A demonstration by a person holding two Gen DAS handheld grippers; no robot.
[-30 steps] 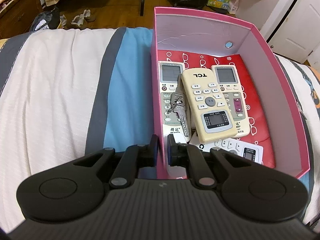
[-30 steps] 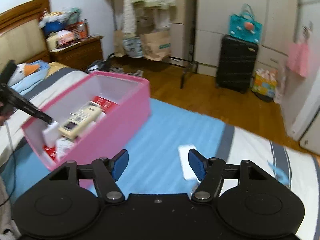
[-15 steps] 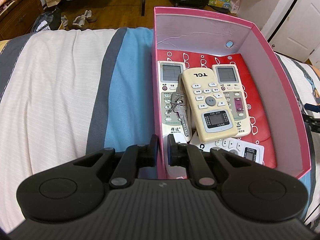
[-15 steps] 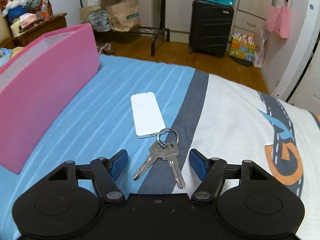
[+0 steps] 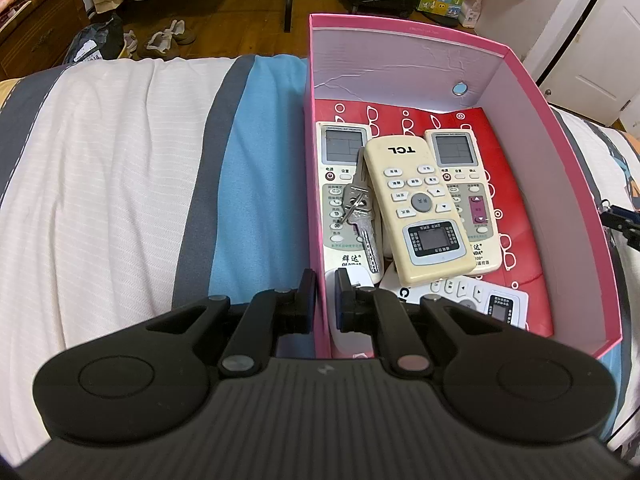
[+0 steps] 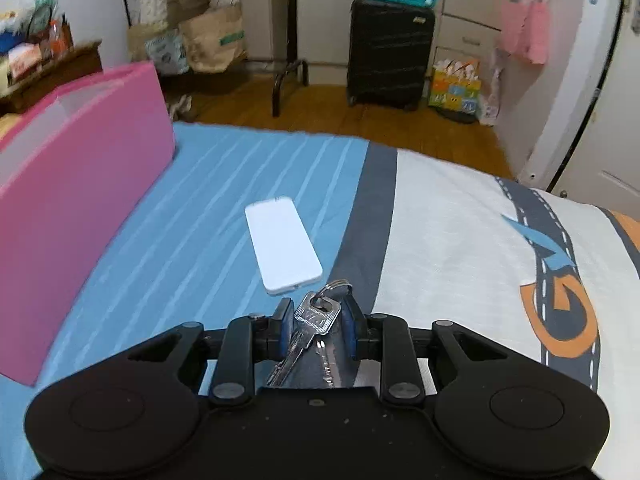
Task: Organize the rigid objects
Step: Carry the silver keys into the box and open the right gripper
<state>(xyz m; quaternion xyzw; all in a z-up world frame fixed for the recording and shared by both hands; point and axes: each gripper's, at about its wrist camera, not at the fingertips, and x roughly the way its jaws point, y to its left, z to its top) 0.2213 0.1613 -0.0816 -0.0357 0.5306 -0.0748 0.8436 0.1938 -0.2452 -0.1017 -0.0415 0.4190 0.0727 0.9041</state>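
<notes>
2 flat silver keys between blue padded jaws.

Readable stuff we can spot: "TCL" printed upside down on the cream remote in the middle of the left wrist frame. The white remote to its left reads "QUNDA" near its lower end. Its button labels are too small for us.
</notes>
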